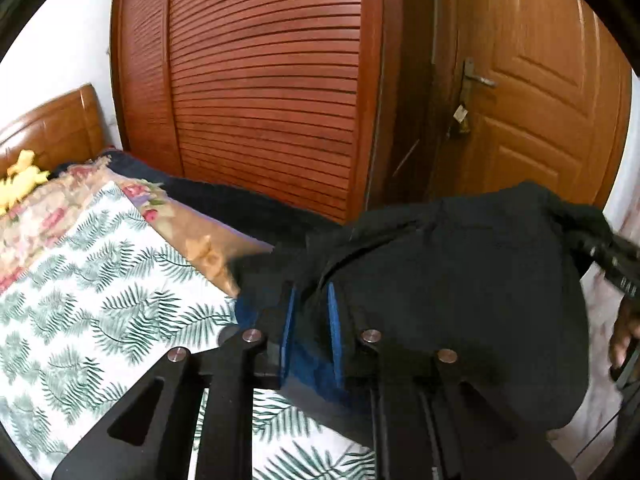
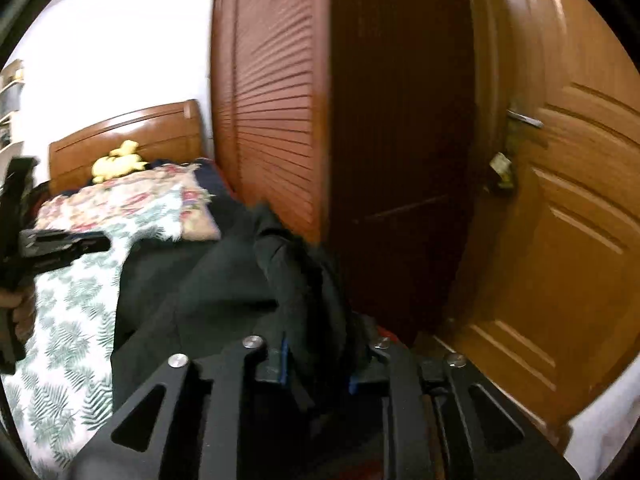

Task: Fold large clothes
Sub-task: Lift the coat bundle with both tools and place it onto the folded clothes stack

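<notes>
While both tools are up over the bed (image 1: 92, 288), each one has a bit of the big dark garment (image 1: 460, 280) between its blue pads. On the left gripper (image 1: 312, 312) the jaws are only a little apart, and the cloth bunches in the gap and hangs to its right side. On the right gripper (image 2: 316, 356) the jaws are a little apart too, pinching a thick fold. Ahead of both tools stand a brown slatted wardrobe (image 1: 260, 80) and a wooden door (image 1: 540, 100). A yellow soft toy (image 2: 118, 160) sits far ahead by the headboard (image 2: 132, 132).
</notes>
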`<state>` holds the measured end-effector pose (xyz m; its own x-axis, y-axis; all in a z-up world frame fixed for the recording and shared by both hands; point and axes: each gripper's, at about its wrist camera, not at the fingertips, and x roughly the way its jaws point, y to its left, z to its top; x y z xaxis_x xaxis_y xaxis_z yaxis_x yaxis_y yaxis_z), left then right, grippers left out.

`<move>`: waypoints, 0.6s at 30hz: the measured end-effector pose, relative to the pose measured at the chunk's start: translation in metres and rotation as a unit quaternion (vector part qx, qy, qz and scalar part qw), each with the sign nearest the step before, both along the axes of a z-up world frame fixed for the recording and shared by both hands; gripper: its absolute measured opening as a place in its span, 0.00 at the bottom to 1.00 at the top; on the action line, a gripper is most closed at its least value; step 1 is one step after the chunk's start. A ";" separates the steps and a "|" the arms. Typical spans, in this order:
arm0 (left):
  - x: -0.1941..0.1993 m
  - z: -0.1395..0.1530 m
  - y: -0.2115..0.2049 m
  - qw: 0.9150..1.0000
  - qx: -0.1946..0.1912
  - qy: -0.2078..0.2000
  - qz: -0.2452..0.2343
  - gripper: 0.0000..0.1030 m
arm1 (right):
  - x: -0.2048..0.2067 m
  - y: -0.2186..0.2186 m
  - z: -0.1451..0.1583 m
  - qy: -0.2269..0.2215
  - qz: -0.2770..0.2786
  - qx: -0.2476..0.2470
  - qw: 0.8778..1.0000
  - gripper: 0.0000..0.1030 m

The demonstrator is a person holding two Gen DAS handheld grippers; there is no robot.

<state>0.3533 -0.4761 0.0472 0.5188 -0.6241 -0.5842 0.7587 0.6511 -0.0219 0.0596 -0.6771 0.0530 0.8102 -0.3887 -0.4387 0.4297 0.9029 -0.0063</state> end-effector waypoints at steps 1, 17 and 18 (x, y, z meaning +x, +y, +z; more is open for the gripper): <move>-0.002 -0.001 0.004 1.000 0.002 -0.005 0.001 0.28 | 0.005 0.002 0.002 0.001 -0.014 0.000 1.000 0.36; -0.054 0.014 0.042 0.999 -0.045 -0.019 -0.019 0.80 | 0.018 0.078 0.059 -0.056 -0.004 -0.074 0.996 0.49; -0.057 0.014 0.045 0.999 -0.046 -0.023 -0.019 0.80 | 0.016 0.080 0.061 -0.058 0.002 -0.073 0.996 0.49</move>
